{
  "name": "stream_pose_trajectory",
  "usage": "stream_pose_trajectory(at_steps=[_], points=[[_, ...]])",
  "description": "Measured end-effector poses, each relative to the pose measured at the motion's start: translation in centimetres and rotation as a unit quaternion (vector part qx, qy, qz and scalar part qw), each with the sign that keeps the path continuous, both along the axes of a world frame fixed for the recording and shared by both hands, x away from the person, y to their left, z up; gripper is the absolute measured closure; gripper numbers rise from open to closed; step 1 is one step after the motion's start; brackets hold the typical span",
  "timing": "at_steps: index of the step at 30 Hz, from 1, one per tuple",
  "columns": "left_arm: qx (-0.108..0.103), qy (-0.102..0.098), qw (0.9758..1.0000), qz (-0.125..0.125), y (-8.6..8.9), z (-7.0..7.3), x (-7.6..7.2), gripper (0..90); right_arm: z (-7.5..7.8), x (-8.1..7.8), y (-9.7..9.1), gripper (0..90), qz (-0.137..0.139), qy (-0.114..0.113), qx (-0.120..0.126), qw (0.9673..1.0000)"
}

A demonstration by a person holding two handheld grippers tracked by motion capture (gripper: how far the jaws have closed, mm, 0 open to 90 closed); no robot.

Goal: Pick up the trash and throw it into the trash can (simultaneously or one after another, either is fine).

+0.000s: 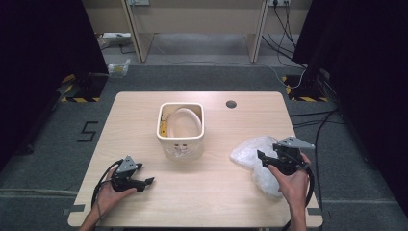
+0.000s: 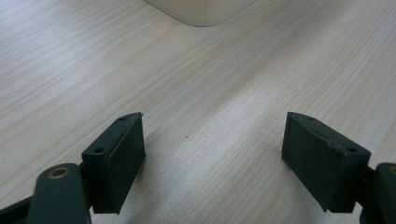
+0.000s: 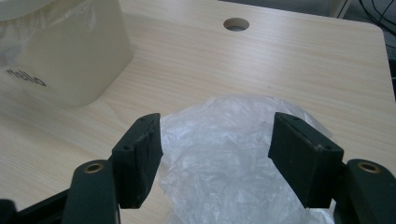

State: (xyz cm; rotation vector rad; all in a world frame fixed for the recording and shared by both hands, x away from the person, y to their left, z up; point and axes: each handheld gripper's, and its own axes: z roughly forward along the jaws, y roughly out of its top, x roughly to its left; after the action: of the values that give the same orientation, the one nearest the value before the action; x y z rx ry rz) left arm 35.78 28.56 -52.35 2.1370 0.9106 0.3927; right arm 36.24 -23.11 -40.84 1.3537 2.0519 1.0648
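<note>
A crumpled clear plastic bag (image 1: pixel 254 159) lies on the right part of the light wooden table (image 1: pixel 202 202), well apart from the cream square bin (image 1: pixel 181 126) that stands near the table's middle. In the right gripper view the bag (image 3: pixel 219 154) sits between the two black jaws, bulging up into the gap — the jaws stand wide, and whether the pads touch the film cannot be told; no squeeze shows on it. The right gripper (image 1: pixel 269 159) hangs over the bag's near edge, held by the right hand (image 1: pixel 293 180).

The bin (image 3: pixel 70 56) carries small dark lettering on its side and has a clear liner in it; a pale rounded thing leans inside. A round cable hole (image 1: pixel 231 104) lies in the tabletop beyond the bag.

The left gripper (image 1: pixel 144 183) rests low near the table's front left — its jaws wide apart over bare wood, holding nothing.
</note>
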Motion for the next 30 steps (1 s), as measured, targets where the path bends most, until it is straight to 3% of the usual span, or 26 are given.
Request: stream_pose_trajectory(at_steps=[6,7,9,11,12,13,15,17,20,30], points=[[0.001,-0.001,1.0,0.0,0.0,0.0,0.0,20.5,-0.9,-0.1,-0.5,31.6,-0.016,0.017,-0.019,0.9995],[0.001,-0.001,1.0,0.0,0.0,0.0,0.0,20.5,-1.5,0.1,-0.7,29.7,-0.024,0.029,-0.034,0.9987],[0.001,-0.001,1.0,0.0,0.0,0.0,0.0,20.4,-1.7,0.2,-0.8,29.6,-0.024,0.035,-0.036,0.9984],[0.001,-0.001,1.0,0.0,0.0,0.0,0.0,20.5,-3.1,0.8,-1.2,29.0,-0.032,0.066,-0.04,0.9965],[0.001,-0.001,1.0,0.0,0.0,0.0,0.0,20.5,-3.1,0.8,-1.2,29.0,-0.032,0.066,-0.04,0.9965],[0.001,-0.001,1.0,0.0,0.0,0.0,0.0,20.5,-4.0,1.2,-1.5,34.4,-0.033,0.081,-0.045,0.9952],[0.001,-0.001,1.0,0.0,0.0,0.0,0.0,20.5,-4.3,1.3,-1.6,38.8,-0.029,0.084,-0.047,0.995],[0.001,-0.001,1.0,0.0,0.0,0.0,0.0,20.5,-4.6,1.4,-2.1,54.9,-0.023,0.082,-0.04,0.9956],[0.001,-0.001,1.0,0.0,0.0,0.0,0.0,20.4,-4.3,1.2,-2.5,62.0,-0.016,0.07,-0.03,0.997],[0.0,-0.001,1.0,0.0,0.0,0.0,0.0,20.4,-1.9,0.2,-3.2,71.3,-0.009,0.017,-0.009,0.9998]])
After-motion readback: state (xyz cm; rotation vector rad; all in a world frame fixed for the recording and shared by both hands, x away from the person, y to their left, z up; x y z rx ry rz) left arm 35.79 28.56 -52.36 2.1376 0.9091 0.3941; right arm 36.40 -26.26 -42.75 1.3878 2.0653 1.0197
